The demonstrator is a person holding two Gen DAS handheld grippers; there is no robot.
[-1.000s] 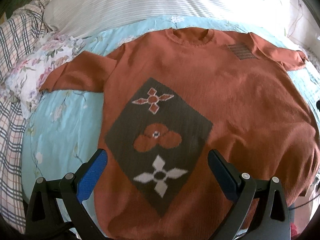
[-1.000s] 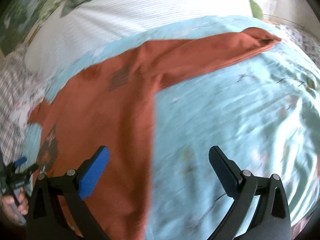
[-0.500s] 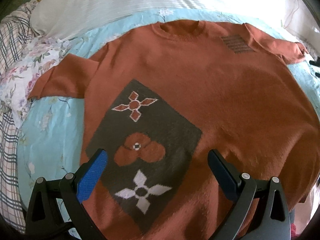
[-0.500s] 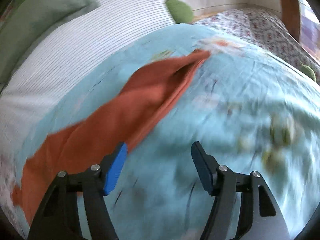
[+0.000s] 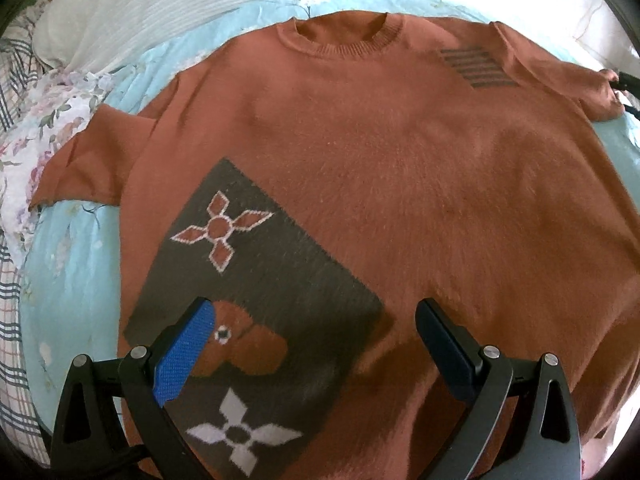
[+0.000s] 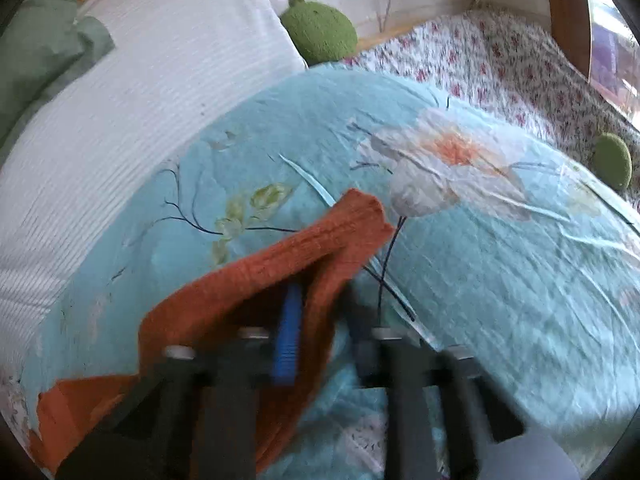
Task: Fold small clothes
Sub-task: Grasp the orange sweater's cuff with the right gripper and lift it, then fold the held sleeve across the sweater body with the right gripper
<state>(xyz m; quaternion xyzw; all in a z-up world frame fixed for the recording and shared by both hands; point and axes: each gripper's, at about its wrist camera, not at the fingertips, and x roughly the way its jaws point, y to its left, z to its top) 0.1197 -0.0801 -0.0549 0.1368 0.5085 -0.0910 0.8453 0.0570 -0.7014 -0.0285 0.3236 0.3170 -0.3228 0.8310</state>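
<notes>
No brand name, label or readable writing can be made out on anything; the only markings are knitted ones. In the left wrist view, a checked cloth and a floral pillow are seen at the left edge, beside a light blue floral bedsheet. The rust-orange sweater is laid flat and face up on that sheet, collar away from the camera, with a short sleeve spread to the left. On its lower front a dark grey diamond panel is knitted, carrying an orange four-petal motif, an orange blob with a small white eye, and a white four-petal motif. Near the far shoulder a small patch of grey stripes is seen. The left gripper is held above the sweater's lower front with its fingers spread wide and nothing between them. At the right edge of this view the other sleeve end is met by a dark gripper tip. In the right wrist view, a white ribbed pillow lies at the left and a green plush toy behind it. The right gripper, blurred, is seen drawn nearly together with the ribbed sleeve cuff pinched between its fingers and lifted off the bedsheet. A pink floral quilt lies at the far right.
</notes>
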